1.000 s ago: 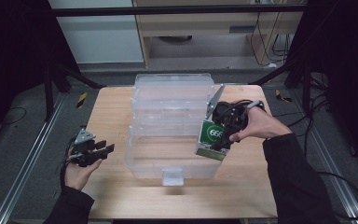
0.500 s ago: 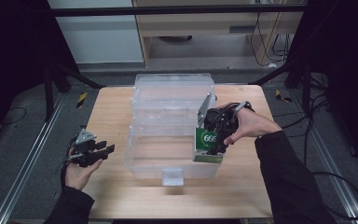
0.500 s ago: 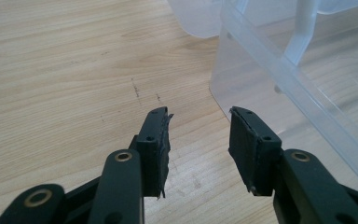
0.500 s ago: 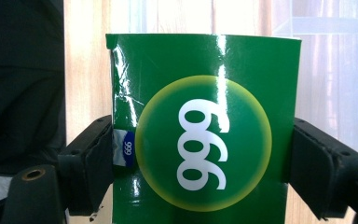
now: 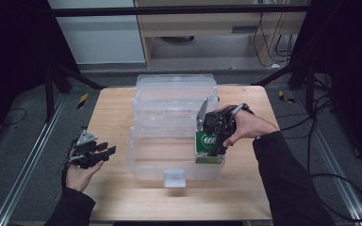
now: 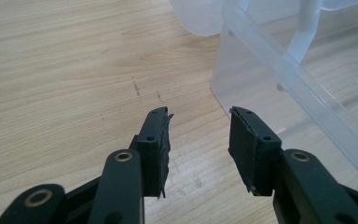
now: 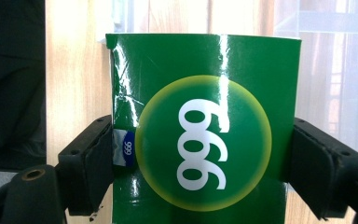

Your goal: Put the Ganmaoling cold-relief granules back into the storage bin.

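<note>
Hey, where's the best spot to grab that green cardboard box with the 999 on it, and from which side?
Probably across its two narrow side edges, as the right gripper does now: pads press flat on opposite sides of the green cardboard box. Come from above, since it hangs over the clear plastic bin, whose walls block a sideways approach.

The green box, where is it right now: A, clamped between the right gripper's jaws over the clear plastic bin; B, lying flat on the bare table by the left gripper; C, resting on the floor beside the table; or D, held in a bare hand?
A: the right gripper has a jaw pressed on each side of the green box, at the clear bin's right wall.
</note>
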`<state>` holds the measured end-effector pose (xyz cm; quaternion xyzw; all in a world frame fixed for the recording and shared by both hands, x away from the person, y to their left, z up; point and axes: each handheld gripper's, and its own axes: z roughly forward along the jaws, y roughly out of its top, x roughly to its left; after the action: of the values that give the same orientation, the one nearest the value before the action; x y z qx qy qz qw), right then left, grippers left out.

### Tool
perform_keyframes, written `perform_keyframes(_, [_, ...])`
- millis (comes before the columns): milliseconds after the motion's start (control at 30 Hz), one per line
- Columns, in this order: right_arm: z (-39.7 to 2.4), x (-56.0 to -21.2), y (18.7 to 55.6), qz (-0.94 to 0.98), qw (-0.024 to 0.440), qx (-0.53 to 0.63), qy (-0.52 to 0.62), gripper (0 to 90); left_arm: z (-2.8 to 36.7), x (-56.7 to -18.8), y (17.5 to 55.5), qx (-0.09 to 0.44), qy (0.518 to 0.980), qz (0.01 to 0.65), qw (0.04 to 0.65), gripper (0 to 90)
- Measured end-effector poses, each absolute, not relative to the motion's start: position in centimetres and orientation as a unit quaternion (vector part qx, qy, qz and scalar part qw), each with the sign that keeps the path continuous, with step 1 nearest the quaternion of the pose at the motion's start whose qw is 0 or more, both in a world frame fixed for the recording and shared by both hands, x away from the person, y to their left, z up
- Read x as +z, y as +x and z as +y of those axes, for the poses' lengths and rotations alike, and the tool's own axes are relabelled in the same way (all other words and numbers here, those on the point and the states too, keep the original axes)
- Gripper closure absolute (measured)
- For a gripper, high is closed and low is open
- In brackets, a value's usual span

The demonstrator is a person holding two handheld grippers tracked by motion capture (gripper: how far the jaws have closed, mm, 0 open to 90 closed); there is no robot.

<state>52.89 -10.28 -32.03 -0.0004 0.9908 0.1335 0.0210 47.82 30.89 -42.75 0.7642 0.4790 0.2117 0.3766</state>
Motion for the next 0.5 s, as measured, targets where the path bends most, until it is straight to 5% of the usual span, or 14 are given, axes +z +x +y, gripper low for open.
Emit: perform_keyframes(500, [-9.5, -33.3, 53.1, 0.993, 0.023, 0.111, -0.013, 17.5, 30.9, -42.7, 47.8, 0.212, 0.764, 0.479, 0.377, 57.1])
